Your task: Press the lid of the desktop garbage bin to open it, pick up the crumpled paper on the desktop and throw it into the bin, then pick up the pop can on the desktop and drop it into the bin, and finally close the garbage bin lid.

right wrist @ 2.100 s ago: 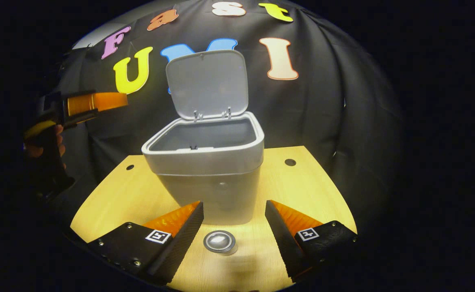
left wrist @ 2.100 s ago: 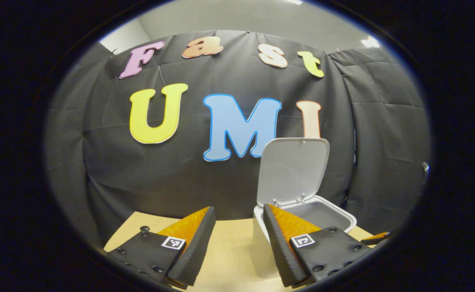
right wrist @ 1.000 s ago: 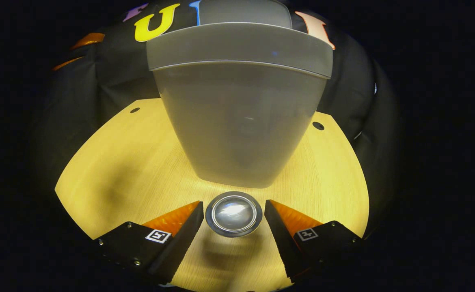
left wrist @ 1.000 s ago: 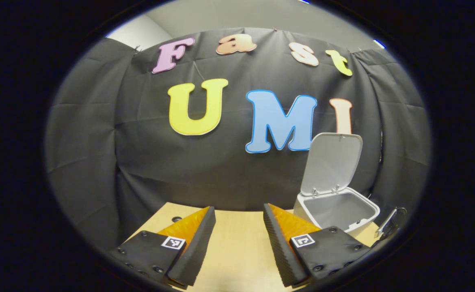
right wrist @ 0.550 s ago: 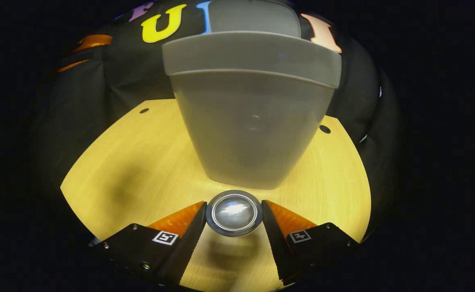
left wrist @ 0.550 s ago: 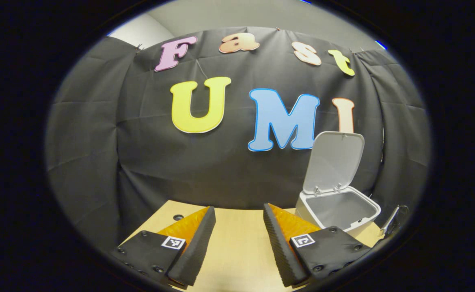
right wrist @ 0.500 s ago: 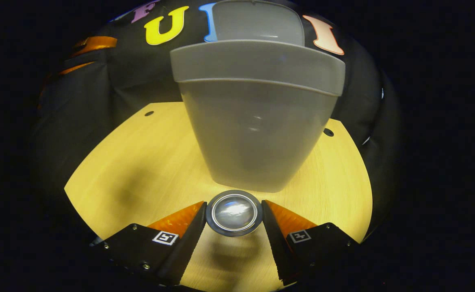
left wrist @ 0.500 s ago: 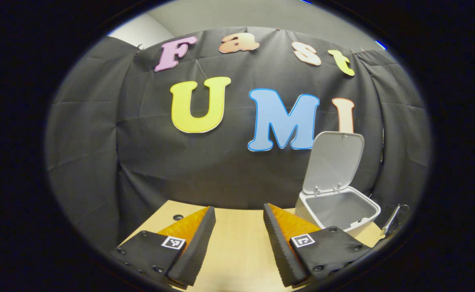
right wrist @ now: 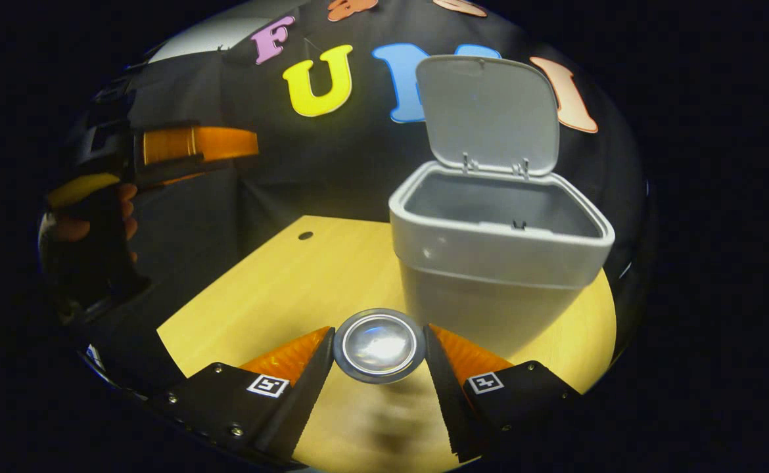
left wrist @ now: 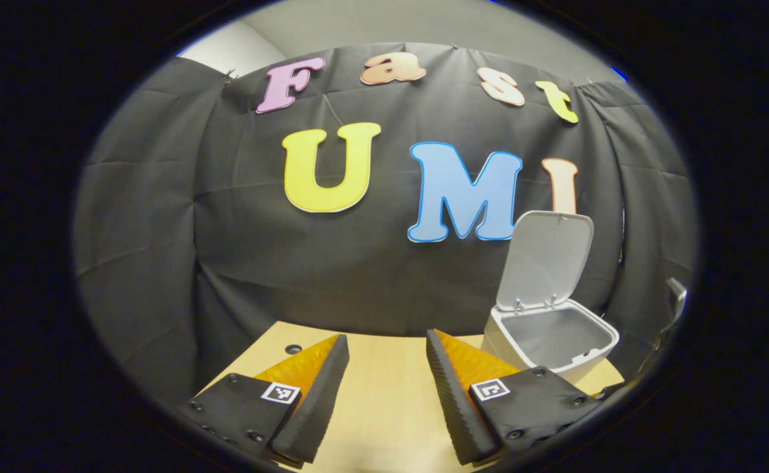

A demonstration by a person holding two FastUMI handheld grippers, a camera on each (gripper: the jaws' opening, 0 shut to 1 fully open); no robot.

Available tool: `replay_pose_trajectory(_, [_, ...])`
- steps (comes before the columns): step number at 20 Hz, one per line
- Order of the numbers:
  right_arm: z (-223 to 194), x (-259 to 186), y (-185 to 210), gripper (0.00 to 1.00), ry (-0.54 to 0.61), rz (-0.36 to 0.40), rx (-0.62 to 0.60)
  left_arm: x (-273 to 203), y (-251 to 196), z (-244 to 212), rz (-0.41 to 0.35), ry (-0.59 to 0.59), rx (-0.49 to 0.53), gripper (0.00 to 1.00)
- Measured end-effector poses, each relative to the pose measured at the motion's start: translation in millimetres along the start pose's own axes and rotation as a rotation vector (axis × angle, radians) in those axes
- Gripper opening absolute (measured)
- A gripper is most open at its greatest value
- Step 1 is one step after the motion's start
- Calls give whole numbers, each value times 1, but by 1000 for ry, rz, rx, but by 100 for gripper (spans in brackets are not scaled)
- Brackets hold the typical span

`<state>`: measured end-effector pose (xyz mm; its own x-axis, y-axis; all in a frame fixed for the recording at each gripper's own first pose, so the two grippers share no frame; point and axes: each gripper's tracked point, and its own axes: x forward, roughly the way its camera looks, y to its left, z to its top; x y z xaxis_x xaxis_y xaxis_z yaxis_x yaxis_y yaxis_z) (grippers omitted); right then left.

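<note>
In the right gripper view the right gripper (right wrist: 379, 358) is clamped on the can (right wrist: 379, 344), a finger pressing each side of it; the can's round metal end faces the camera, and it sits above the table (right wrist: 279, 289), whose surface below it is blurred. The bin (right wrist: 497, 263) stands just beyond and to the right of the can, its lid (right wrist: 488, 113) tipped up and back against the booth wall. The part of the bin's inside that shows is bare grey; its floor is hidden by the near rim. Far to the left in this view, a hand (right wrist: 95, 220) holds the left gripper (right wrist: 227, 148) above the table's left edge, well apart from the bin. In the left gripper view the left gripper (left wrist: 384, 387) has its fingers spread wide apart with nothing between them, over the wooden table (left wrist: 384, 394). The bin (left wrist: 552, 341) sits to the right, beyond the right finger, lid (left wrist: 545, 259) upright, and the inner walls that show are plain grey
</note>
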<state>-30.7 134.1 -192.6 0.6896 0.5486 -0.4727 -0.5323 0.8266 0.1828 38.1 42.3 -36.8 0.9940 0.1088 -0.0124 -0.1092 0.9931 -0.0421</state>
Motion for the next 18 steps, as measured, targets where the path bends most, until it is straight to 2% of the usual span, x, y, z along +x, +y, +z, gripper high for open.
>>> replay_pose_trajectory(4, [55,-1,17,83,-104,52,-3,-8,16,-2,28,-1,1,80])
replay_pose_trajectory(8, [109,-3,17,83,-219,64,-4,-10,26,-1,50,-2,-1,80])
replay_pose_trajectory(13, [161,-16,-13,83,-338,11,25,-8,24,-2,50,-1,-6,80])
replay_pose_trajectory(18, [175,-30,-68,83,-387,-95,77,-4,12,-4,26,1,-5,80])
